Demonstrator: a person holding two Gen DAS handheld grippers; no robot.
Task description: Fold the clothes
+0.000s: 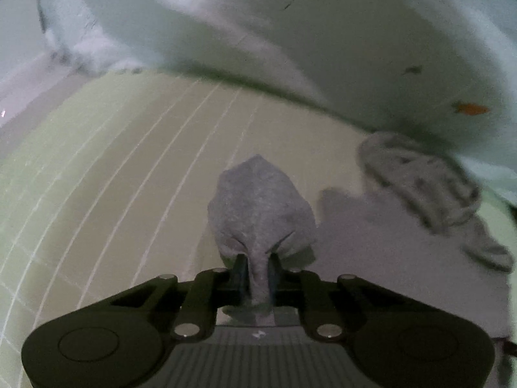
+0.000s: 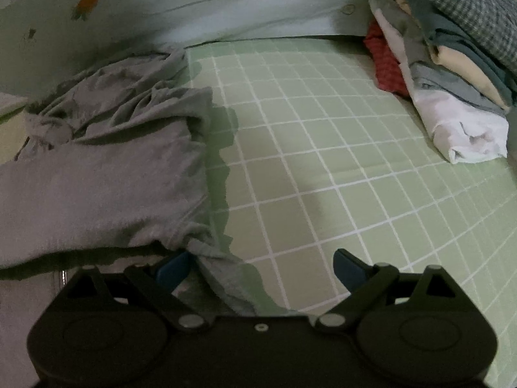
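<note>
Left tool (image 1: 257, 268) was pinching a bunched fold of the grey garment (image 1: 261, 207), which rose straight ahead of its fingers above the green checked bed sheet (image 1: 129, 161). Right tool (image 2: 261, 266) stood spread apart; the garment (image 2: 106, 168) lay ahead-left, a twisted corner between its fingers. Folded clothes stack (image 2: 452, 64) sat far ahead-right.
</note>
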